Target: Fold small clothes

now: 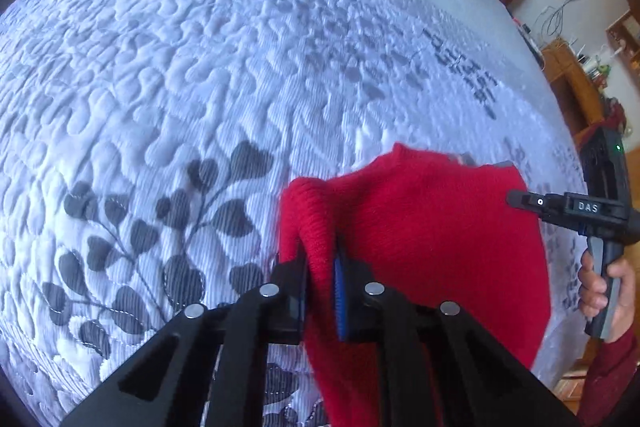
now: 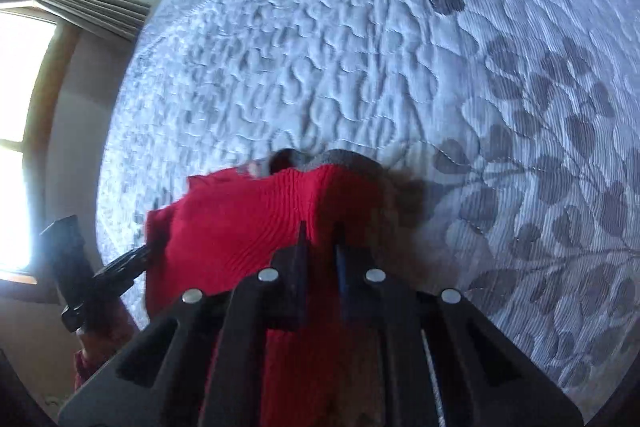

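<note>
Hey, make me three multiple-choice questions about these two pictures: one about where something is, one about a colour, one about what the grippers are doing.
1. Where does the patterned bedspread lie?
A. beneath the garment
B. on top of the garment
C. folded in a basket

2. What colour is the knit garment?
A. yellow
B. red
C. green

3. How are the left gripper and the right gripper engaged?
A. both open, apart from the cloth
B. only one clamps the cloth
C. both clamp the cloth

Answers: 1 A, the bedspread spreads out below the garment. 2 B, the knit is plainly red. 3 C, each view shows cloth pinched between jaws.
</note>
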A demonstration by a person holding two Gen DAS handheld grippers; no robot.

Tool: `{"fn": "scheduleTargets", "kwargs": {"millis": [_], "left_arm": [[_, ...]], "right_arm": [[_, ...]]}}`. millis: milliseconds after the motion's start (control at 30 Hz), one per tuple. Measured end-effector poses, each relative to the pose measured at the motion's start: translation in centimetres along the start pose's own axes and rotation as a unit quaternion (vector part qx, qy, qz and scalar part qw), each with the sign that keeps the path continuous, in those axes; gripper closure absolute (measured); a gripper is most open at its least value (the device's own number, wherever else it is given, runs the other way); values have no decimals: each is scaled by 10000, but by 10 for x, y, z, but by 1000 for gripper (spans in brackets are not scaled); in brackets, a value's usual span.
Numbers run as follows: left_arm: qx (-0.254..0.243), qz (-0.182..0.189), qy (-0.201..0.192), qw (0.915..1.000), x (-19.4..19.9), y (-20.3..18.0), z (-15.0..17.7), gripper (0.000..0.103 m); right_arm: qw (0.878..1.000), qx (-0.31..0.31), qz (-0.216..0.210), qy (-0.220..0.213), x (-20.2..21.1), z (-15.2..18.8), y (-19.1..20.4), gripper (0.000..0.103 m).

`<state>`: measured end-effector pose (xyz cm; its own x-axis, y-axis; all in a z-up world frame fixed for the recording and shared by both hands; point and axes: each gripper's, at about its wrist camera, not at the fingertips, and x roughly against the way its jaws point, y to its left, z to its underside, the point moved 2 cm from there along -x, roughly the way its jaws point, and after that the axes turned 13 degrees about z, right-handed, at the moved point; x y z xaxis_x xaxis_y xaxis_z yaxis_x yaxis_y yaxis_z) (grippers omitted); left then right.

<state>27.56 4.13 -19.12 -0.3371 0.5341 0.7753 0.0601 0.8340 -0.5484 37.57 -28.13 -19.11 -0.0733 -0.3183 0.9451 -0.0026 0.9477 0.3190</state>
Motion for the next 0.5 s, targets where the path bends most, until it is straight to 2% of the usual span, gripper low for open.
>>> {"fn": "scheduleTargets", "kwargs": {"millis": [100, 167, 200, 267, 333, 400, 500], "left_arm": [[-173, -154, 48, 9997, -7, -4, -4, 91], [-247, -172, 129, 9995, -4, -9, -7, 84], [-244, -173, 131, 9995, 2, -10, -6, 80], [-227, -150, 142, 9995, 18, -14, 1, 56], [-174, 25, 141, 9997, 34, -20, 17, 53], [-154, 240, 326, 9991, 44, -30, 45, 51], [-210, 316, 613, 9974, 45, -45, 86, 50]], "right_arm": [[9999, -78, 112, 35, -8, 4, -4, 90], [9997, -85, 202, -63, 2, 9, -3, 74], [9995, -68, 279, -128, 9, 12, -3, 59], [9991, 31, 290, -299, 32, 30, -5, 55], [9994, 78, 157, -291, 48, 54, -5, 54], [9991, 266, 183, -287, 61, 87, 0, 51], [9987, 457, 179, -113, 62, 144, 7, 47]]}}
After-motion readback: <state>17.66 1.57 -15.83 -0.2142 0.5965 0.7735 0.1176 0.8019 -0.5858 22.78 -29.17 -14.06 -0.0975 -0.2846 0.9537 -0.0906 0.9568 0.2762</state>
